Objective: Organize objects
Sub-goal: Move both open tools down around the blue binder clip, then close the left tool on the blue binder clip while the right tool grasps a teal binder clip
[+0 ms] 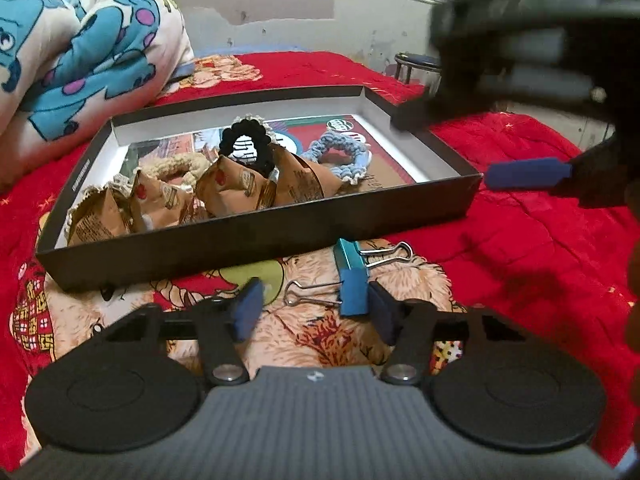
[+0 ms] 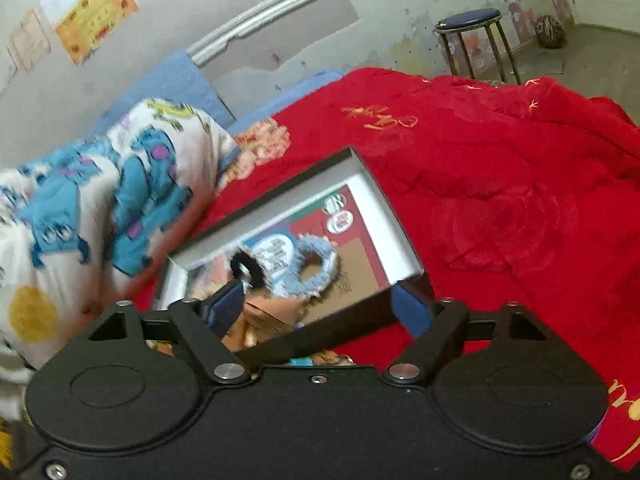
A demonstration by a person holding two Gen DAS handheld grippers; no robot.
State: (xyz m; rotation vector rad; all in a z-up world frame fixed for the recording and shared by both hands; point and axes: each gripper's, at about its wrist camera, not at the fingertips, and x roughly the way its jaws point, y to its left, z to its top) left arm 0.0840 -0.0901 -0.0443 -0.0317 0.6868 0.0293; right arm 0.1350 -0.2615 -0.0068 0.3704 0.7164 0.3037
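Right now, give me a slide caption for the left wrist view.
Left tongs open around a blue binder clip on the red bedspread, before the black box.

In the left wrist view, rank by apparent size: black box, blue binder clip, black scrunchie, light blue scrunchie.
1. black box
2. The black scrunchie and light blue scrunchie look alike; unranked.
3. blue binder clip, though its nearness to the camera inflates it.

Red bedspread (image 2: 500, 200) is covering the whole bed, cartoon-print blanket (image 2: 100, 208) is bunching up at 9 o'clock, a blue-topped stool (image 2: 472, 20) is standing by the peeling wall (image 2: 320, 12) around 1 o'clock.
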